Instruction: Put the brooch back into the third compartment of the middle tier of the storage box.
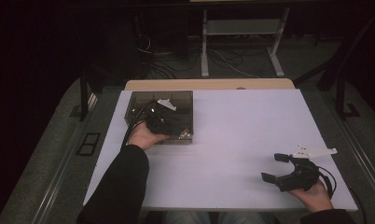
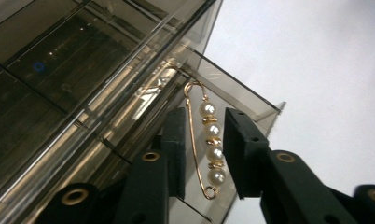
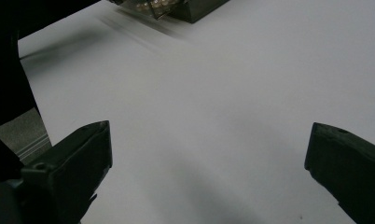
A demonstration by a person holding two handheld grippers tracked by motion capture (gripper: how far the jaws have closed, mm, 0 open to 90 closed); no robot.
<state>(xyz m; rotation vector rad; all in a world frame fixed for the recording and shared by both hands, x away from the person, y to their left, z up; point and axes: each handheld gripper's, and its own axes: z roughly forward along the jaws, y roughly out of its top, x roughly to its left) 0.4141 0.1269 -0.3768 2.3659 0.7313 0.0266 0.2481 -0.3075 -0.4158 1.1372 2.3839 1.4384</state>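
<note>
Over at the far left of the white table (image 1: 251,135), the left gripper (image 1: 163,122) is down inside the smoky clear organizer box (image 1: 176,95), the person's left hand (image 1: 146,136) wrapped around it from the near side. From the left gripper view, its 2 black jaws stand a little apart with a gold safety-pin brooch (image 2: 205,144) strung with 4 pearls lying lengthwise in the gap between them. Whether either jaw actually touches the brooch, I can't tell. The brooch sits in a narrow compartment at the box's corner, right beside the bare tabletop. Across the table, near the front right corner, the right gripper (image 1: 275,167) hovers low, jaws spread wide with nothing between them but white surface.
</note>
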